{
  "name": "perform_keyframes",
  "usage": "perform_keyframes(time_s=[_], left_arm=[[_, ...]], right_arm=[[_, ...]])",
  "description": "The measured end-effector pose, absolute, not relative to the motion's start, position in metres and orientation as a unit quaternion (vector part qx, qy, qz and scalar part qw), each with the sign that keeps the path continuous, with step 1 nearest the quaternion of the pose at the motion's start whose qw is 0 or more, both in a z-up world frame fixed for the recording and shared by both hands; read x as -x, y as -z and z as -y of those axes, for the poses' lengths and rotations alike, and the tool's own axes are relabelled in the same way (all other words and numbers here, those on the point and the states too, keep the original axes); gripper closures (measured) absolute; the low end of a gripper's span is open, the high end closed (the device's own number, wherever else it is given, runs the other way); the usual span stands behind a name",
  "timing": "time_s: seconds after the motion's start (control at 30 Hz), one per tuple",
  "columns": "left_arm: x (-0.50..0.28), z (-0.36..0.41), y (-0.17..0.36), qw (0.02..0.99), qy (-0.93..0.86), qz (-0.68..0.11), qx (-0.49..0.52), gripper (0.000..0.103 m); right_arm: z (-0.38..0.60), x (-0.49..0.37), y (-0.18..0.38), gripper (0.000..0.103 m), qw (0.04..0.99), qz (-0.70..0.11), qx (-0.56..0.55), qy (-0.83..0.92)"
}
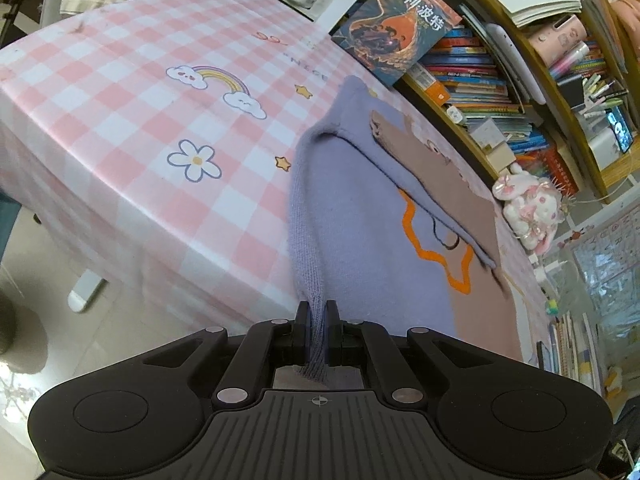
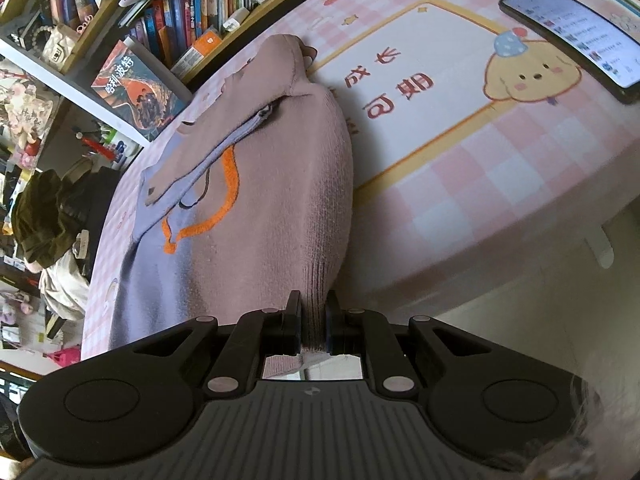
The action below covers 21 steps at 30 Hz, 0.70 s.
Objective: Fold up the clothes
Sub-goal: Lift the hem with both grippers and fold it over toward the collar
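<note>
A knitted sweater, half lilac (image 1: pixel 360 232) and half dusty pink (image 2: pixel 276 200) with an orange outline motif, lies on the pink checked tablecloth (image 1: pixel 140 128). Its sleeves are folded in across the body. My left gripper (image 1: pixel 318 312) is shut on the ribbed lilac hem corner at the near table edge. My right gripper (image 2: pixel 314 312) is shut on the ribbed pink hem corner at the near edge. Both hem corners are lifted slightly off the table.
A bookshelf (image 1: pixel 500 80) packed with books runs along the table's far side, with a plush toy (image 1: pixel 528 208) by it. A phone (image 2: pixel 572 36) lies lit on the cloth (image 2: pixel 460 160) to the right of the sweater. Clothes are piled beyond the left end (image 2: pixel 44 216).
</note>
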<state>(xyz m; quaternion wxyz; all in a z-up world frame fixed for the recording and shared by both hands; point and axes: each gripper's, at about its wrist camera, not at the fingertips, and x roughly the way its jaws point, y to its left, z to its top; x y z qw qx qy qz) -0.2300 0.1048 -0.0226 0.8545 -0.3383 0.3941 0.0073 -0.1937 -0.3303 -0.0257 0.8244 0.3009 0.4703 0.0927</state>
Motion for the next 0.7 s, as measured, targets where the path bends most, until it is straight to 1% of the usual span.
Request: perform_keyframes(time_s=[0.13, 0.3, 0.5, 0.7], left_arm=[[0.226, -0.106, 0.012, 0.859, 0.012, -0.368, 0.357, 0.099], [0.208, -0.112, -0.014, 0.867, 0.047, -0.308, 0.389, 0.099], [0.162, -0.121, -0.043, 0.873, 0.066, -0.248, 0.415, 0.099], [0.105, -0.127, -0.063, 0.880, 0.082, -0.216, 0.416, 0.099]], right_arm=[[0.335, 0.192, 0.020, 0.093, 0.822, -0.463, -0.317, -0.100], [0.346, 0.179, -0.002, 0.093, 0.818, -0.419, -0.374, -0.123], [0.354, 0.142, -0.034, 0.093, 0.820, -0.351, -0.428, -0.148], [0.352, 0.086, -0.065, 0.093, 0.837, -0.301, -0.429, -0.156]])
